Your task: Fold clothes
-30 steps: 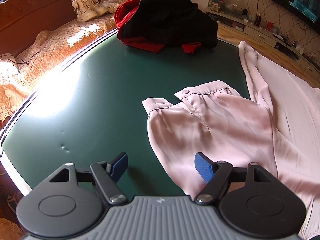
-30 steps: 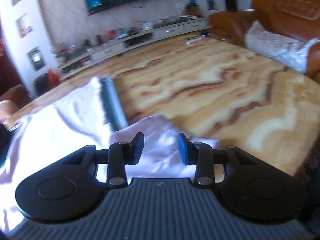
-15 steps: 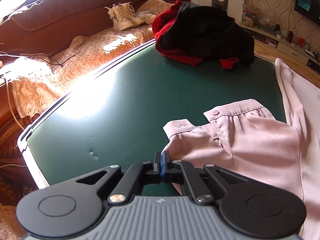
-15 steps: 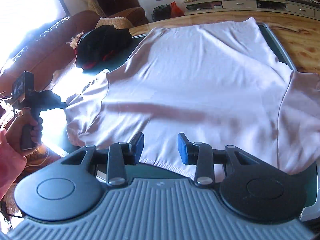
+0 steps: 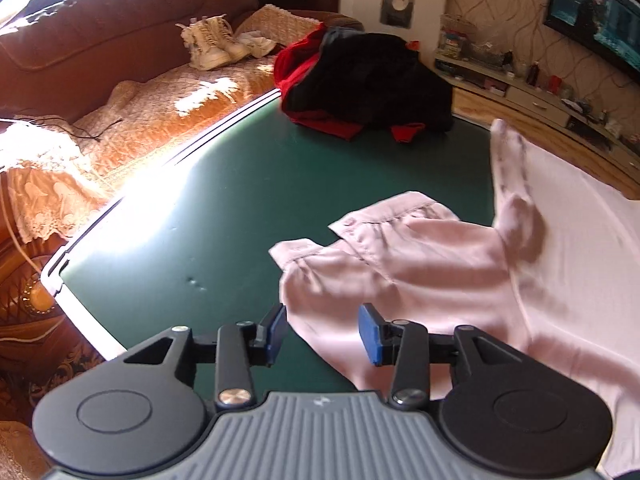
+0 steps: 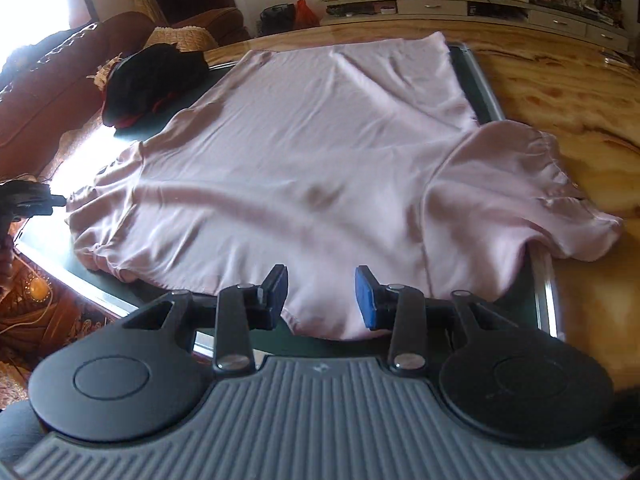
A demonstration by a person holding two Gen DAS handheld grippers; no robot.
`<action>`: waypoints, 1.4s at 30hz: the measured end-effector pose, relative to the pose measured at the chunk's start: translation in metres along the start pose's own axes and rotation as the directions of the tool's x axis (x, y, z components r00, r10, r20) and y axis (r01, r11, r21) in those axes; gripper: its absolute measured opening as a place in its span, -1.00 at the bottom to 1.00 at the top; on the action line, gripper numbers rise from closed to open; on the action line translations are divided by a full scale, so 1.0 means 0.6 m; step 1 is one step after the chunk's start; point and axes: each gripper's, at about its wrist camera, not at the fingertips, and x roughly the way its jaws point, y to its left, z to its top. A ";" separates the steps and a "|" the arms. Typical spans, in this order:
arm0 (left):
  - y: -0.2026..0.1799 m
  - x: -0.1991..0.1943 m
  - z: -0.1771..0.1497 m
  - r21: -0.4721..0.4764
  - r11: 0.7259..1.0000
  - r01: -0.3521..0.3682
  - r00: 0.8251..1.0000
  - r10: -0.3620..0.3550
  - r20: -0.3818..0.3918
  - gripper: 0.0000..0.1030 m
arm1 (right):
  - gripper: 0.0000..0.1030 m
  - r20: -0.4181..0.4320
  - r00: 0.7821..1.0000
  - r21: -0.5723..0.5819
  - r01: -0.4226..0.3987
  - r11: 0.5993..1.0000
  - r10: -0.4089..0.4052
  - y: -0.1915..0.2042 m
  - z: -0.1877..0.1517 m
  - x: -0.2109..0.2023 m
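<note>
A pale pink blouse (image 6: pixel 312 168) lies spread flat on the dark green table (image 5: pixel 224 208). Its left sleeve (image 5: pixel 400 256) with a buttoned cuff lies in front of my left gripper (image 5: pixel 322 334), which is open and empty just above the sleeve's near edge. My right gripper (image 6: pixel 322 298) is open and empty over the blouse's near hem. The right sleeve (image 6: pixel 532 184) hangs over the table's right edge. The left gripper also shows at the far left of the right wrist view (image 6: pixel 28 200).
A heap of black and red clothes (image 5: pixel 368 80) sits at the table's far corner; it also shows in the right wrist view (image 6: pixel 148 80). A brown sofa (image 5: pixel 100 52) with white shoes (image 5: pixel 208 42) runs along the left. A TV cabinet (image 6: pixel 500 8) stands beyond the marble floor.
My left gripper shut half a second ago and has opened again, drawing back slightly. My right gripper swung from facing the floor to facing the blouse and stayed open.
</note>
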 end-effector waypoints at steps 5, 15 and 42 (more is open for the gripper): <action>-0.092 -0.046 -0.070 0.200 0.963 0.181 0.983 -0.172 -0.061 0.03 | -0.16 -0.017 1.000 0.329 0.004 0.944 0.002 -0.093 -0.030 -0.001; -0.247 -0.061 -0.167 0.615 0.727 0.307 0.944 -0.313 -0.102 0.13 | -0.16 0.007 0.999 0.541 -0.041 0.840 0.044 -0.098 -0.044 0.045; -0.217 -0.062 -0.214 0.701 0.529 0.478 0.865 -0.423 -0.270 -0.90 | -0.86 -0.049 0.997 0.503 0.079 0.860 -0.063 -0.080 -0.059 0.033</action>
